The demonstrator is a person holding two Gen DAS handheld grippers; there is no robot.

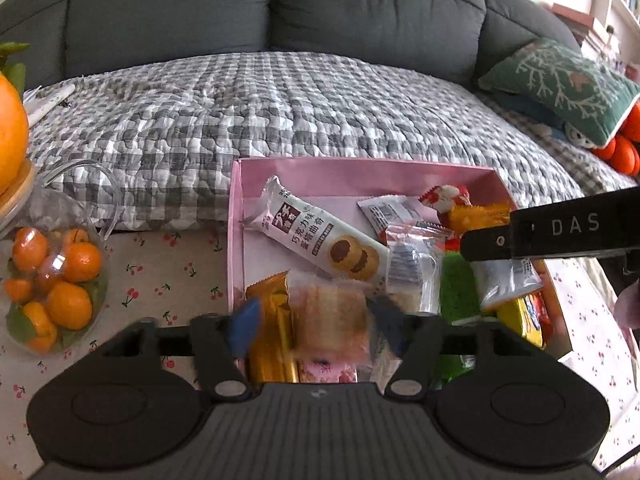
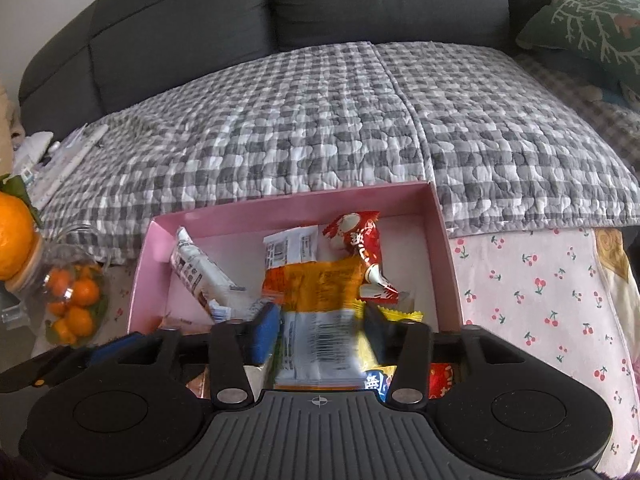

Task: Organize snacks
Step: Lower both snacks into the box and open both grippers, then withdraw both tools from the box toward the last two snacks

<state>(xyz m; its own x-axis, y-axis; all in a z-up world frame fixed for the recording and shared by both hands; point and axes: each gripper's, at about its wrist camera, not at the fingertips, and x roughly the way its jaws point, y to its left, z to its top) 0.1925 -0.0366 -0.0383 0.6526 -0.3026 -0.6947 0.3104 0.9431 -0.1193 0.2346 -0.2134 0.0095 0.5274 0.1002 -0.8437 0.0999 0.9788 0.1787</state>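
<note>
A pink box (image 1: 236, 216) (image 2: 444, 240) on the cherry-print tablecloth holds several wrapped snacks: a white cookie pack (image 1: 320, 236), a red-white candy (image 2: 360, 236), an orange pack (image 2: 316, 284), a gold bar (image 1: 272, 324). My left gripper (image 1: 316, 324) is shut on a clear-wrapped cake slice (image 1: 330, 320) above the box's near end. My right gripper (image 2: 320, 332) is shut on a white barcode packet (image 2: 320, 344), held over the box's right part; it also shows in the left wrist view (image 1: 508, 280) under the right gripper's black finger (image 1: 520, 236).
A clear container of small oranges (image 1: 52, 280) stands left of the box, with a large orange (image 1: 10, 136) on a wooden lid above it. Behind the table is a grey sofa with a checked quilt (image 1: 280, 112) and a green cushion (image 1: 568, 84).
</note>
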